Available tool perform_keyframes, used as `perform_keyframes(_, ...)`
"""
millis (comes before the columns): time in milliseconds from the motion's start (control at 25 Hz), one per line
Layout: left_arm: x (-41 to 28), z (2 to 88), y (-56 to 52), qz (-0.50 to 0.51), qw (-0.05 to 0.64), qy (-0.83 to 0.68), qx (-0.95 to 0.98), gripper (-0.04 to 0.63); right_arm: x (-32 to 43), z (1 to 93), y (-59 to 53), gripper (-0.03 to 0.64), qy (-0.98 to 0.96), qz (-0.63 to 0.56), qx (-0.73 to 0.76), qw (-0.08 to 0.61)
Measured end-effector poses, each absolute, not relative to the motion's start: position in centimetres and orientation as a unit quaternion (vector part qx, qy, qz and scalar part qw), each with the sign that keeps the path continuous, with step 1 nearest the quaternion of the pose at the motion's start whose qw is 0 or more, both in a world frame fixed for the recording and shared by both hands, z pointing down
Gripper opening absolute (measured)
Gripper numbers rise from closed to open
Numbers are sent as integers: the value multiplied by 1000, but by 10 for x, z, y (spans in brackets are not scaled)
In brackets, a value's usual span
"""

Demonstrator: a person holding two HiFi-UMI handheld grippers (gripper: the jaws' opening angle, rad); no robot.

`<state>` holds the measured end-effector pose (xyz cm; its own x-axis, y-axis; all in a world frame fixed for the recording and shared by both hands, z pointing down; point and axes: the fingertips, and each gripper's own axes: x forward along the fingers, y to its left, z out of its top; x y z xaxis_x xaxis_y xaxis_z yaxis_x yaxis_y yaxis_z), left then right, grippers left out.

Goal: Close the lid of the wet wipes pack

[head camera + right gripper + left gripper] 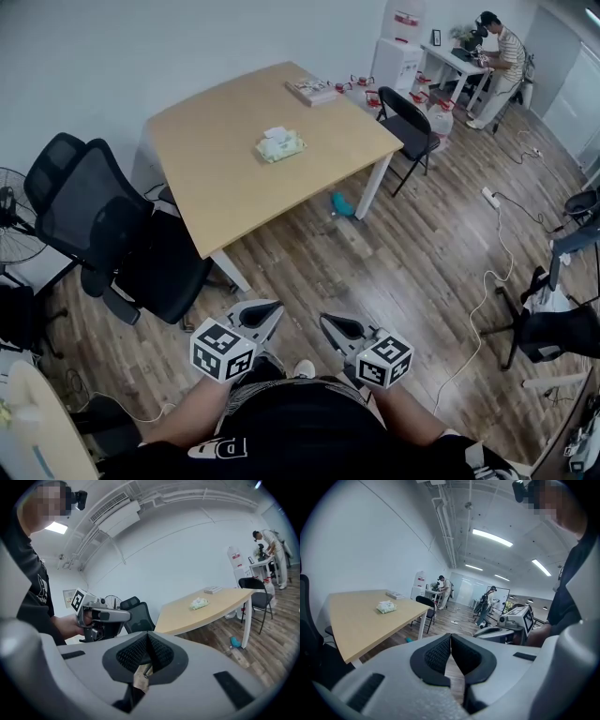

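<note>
A pale green wet wipes pack lies near the middle of the wooden table, a white wipe sticking up from its top. The pack shows small in the left gripper view and in the right gripper view. My left gripper and right gripper are held close to my body over the floor, far short of the table. Both have their jaws shut with nothing between them, as seen for the left and the right.
Two black office chairs stand at the table's near left. A folding chair stands at its right side and a book lies at its far end. Cables run across the wooden floor. A person works at a far desk.
</note>
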<state>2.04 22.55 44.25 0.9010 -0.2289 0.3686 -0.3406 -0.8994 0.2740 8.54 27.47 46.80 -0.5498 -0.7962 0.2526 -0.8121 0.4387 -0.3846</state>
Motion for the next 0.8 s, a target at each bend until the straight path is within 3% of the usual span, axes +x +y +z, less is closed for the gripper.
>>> perform_keyframes(280,31,458,214,181,174,-133,959,18,96,477,257,5,-844,247,475,27)
perform_keyframes(800,53,461,98,156,174,-138,962,20,116,483,154,5,-839,247,482,48)
